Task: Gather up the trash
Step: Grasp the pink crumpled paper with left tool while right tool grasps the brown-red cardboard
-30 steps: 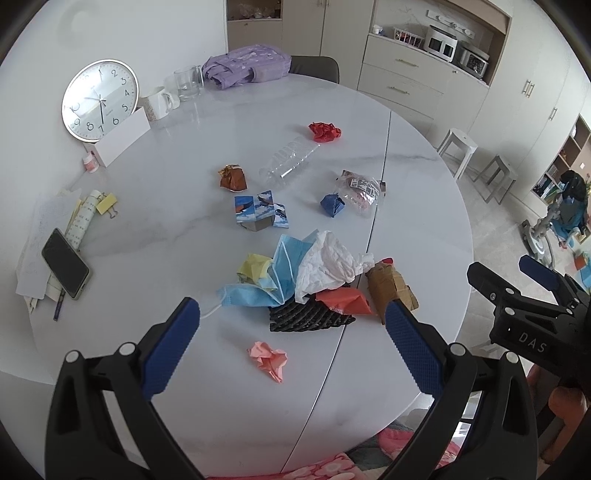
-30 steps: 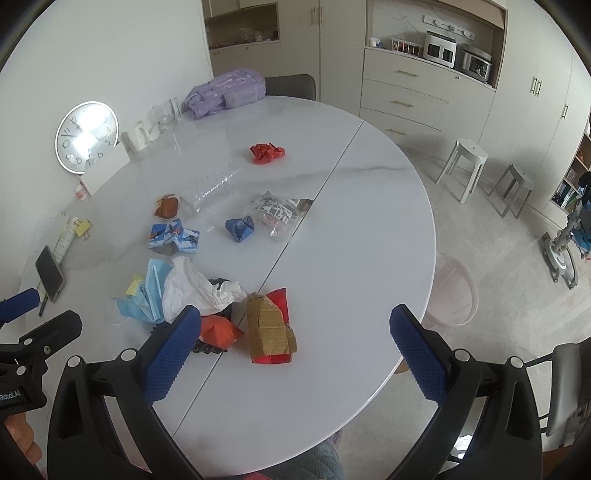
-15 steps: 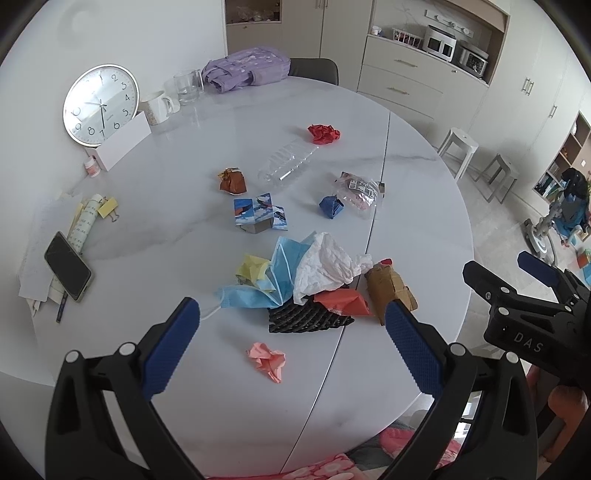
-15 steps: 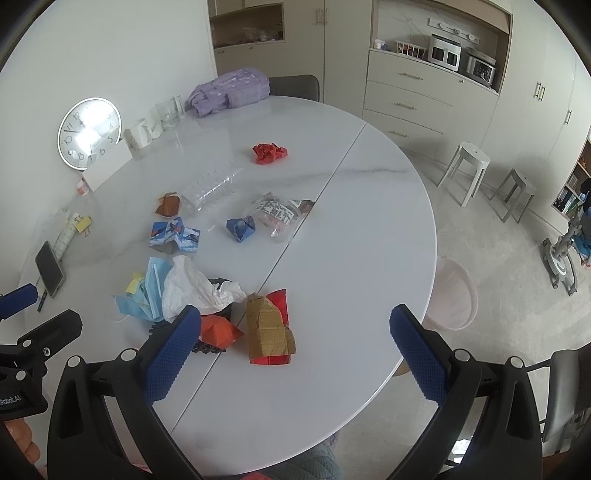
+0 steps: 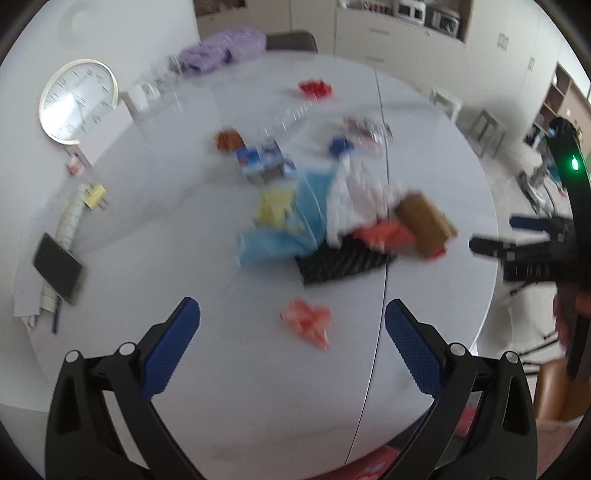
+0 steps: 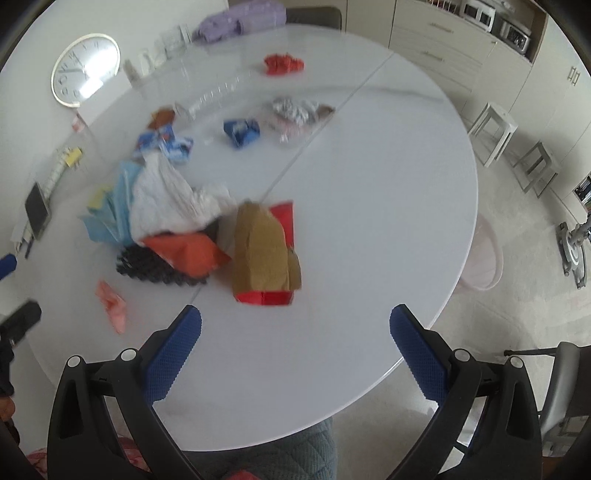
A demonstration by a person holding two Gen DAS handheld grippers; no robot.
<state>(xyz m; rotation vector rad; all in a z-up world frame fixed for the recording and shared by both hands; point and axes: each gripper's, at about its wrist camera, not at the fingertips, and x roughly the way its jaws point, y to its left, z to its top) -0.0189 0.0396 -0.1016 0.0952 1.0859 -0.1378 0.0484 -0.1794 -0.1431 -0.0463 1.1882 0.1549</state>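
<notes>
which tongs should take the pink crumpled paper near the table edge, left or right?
Left, probably. The pink crumpled paper lies just ahead between the open left tongs. From the right tongs, also open, it sits well off to the left.

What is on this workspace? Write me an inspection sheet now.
Surface: round white table, seam across the middle.
Job's things: heap of trash; pink wad nearest; red wad far; brown-and-red packet.
Clutter: clock, phone, purple bag.
Grippers: left gripper and right gripper both open, empty, above the table.
Cables: nothing seen.
Surroundings: cabinets, stools, pink bin on the floor.
</notes>
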